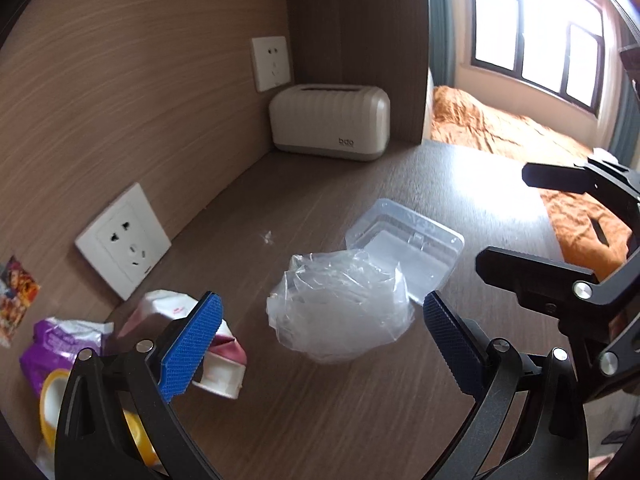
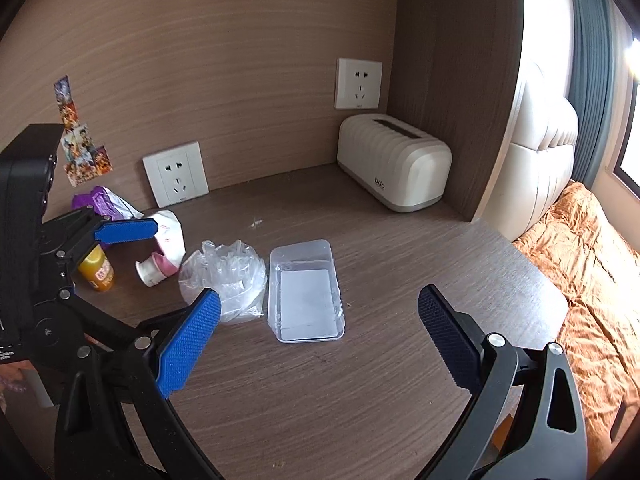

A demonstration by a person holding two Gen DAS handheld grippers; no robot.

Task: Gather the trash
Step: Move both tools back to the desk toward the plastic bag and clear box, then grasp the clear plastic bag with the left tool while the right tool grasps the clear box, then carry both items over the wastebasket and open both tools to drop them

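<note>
1. Trash lies scattered on the desk (image 2: 360, 400): a crumpled clear plastic bag (image 1: 340, 308) near the middle, a clear plastic tray (image 2: 306, 292) touching its right side, and a cluster by the left wall.
2. That left cluster holds a crushed white-and-pink cup (image 2: 154, 270), a white wrapper (image 2: 170, 232) behind it, a purple packet (image 2: 102, 202) and a small orange bottle (image 2: 98, 270).
3. Your left gripper (image 1: 320, 344) hangs just above the bag with its blue pads spread wide on either side; nothing is held.
4. Your right gripper (image 2: 320, 340) is likewise parted and empty, hovering over the near end of the tray.
5. Judged from this layout, the step in hand is picking up the bag with the left gripper.
6. Lower until the pads straddle the bulk of the crumple, not a loose edge, since thin film is likely to slip from a shallow pinch.
7. Close slowly; the bag will compress a good deal before it resists.
8. Lift straight up, because the bag touches the tray and could drag it along.
9. Keep the right gripper clear of the left one's path; they stand near each other.
10. A tiny white scrap (image 1: 267, 237) farther back also counts as trash. The cream tissue box (image 2: 394, 168) in the far corner does not look like it.
11. No bin is in view.
</note>
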